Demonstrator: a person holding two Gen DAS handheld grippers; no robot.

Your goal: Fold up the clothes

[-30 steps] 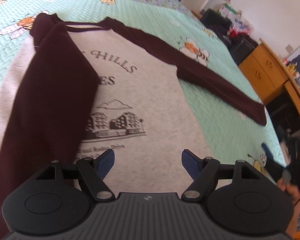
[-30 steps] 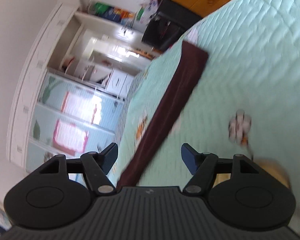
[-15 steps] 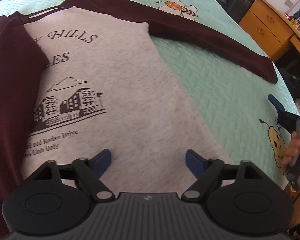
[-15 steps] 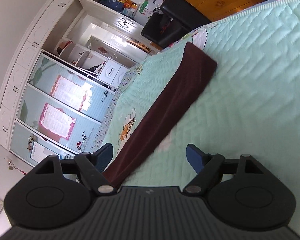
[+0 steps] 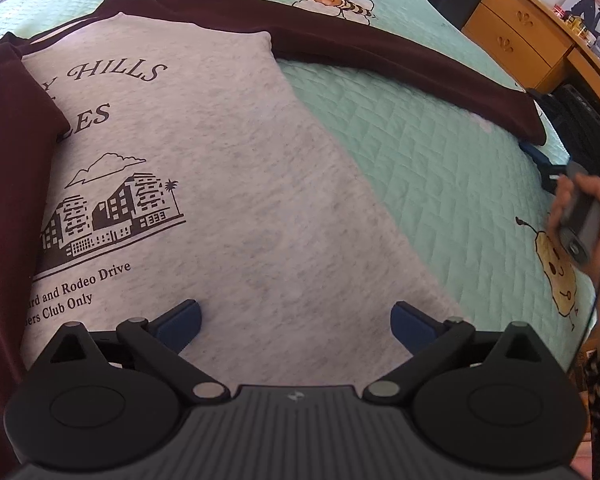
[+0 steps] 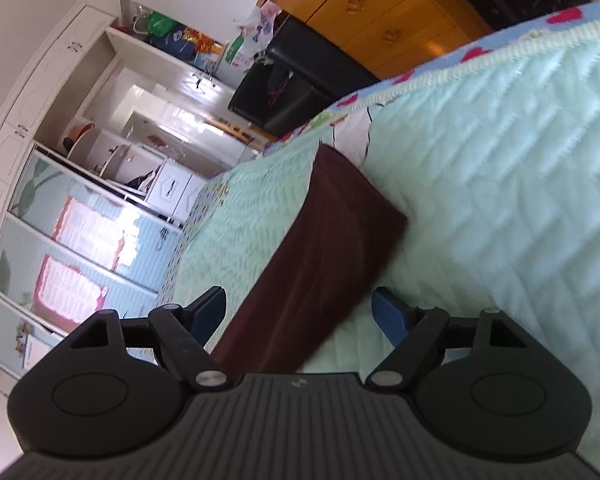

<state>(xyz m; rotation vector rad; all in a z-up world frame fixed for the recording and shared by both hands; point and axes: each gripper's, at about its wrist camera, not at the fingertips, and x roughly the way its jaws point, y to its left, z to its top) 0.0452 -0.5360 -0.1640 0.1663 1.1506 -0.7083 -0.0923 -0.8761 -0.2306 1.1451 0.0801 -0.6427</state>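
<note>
A long-sleeved raglan shirt with a heather-grey body and dark maroon sleeves (image 5: 228, 168) lay face up on the bed's mint-green quilted bedspread printed with bees and a pear (image 5: 440, 168). Its chest carried dark printed lettering, of which "HILLS", "and Rodeo Drive" and "Club Only" could be read, above and below a line drawing of buildings (image 5: 112, 208) with a cloud and a palm tree. One maroon sleeve (image 5: 8, 184) was folded inward over the shirt's body, covering the start of each printed line. The other maroon sleeve (image 5: 400, 56) stretched straight out across the bedspread, its cuff near the bed's edge.

The left gripper (image 5: 295, 320) hovered over the grey lower body of the shirt; its jaws had just been opening and stood wide, blue pads apart, with only flat fabric below and nothing pinched.

The right gripper (image 6: 298, 312) pointed along the outstretched sleeve's cuff end (image 6: 332, 240), which lay flat between its jaws. Those jaws had just been opening and stood wide, neither pad pressing the cloth. In the left wrist view a hand (image 5: 580, 216) held that gripper beside the cuff
</note>
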